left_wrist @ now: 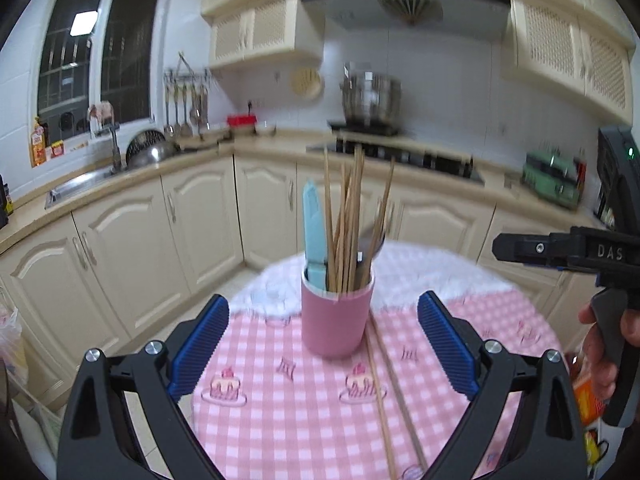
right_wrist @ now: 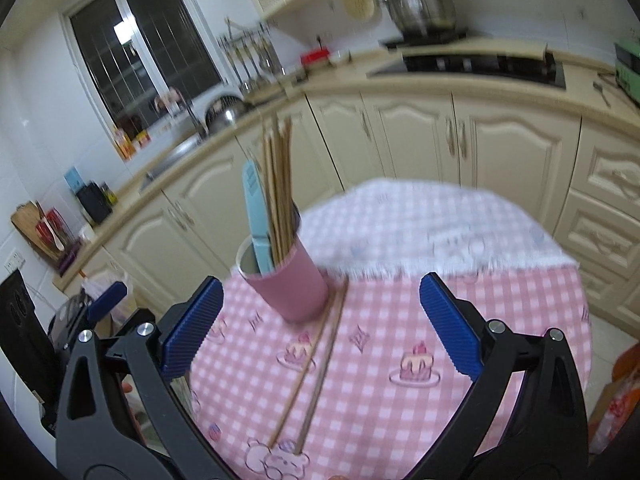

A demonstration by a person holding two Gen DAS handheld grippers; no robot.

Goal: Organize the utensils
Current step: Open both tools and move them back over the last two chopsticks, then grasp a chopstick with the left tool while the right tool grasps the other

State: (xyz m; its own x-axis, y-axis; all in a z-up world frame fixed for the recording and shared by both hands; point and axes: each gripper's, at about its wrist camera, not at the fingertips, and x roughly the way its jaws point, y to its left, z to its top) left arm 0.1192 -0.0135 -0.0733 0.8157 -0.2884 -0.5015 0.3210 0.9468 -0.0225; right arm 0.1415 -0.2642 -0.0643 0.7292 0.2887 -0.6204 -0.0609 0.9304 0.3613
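A pink cup (left_wrist: 337,318) stands on a round table with a pink checked cloth (left_wrist: 296,412). It holds several wooden chopsticks (left_wrist: 346,216), a light blue utensil (left_wrist: 314,232) and a metal spoon (left_wrist: 370,246). Two loose chopsticks (left_wrist: 386,400) lie on the cloth just right of the cup. My left gripper (left_wrist: 324,344) is open and empty, its blue pads either side of the cup, nearer the camera. In the right wrist view the cup (right_wrist: 286,282), the loose chopsticks (right_wrist: 312,372) and the cloth (right_wrist: 400,320) show. My right gripper (right_wrist: 320,328) is open and empty above the table.
The right gripper's black body (left_wrist: 576,252) and the hand holding it sit at the right edge of the left wrist view. Cream kitchen cabinets (left_wrist: 200,220), a sink (left_wrist: 80,184), a stove (left_wrist: 400,156) with a steel pot (left_wrist: 370,98) surround the table.
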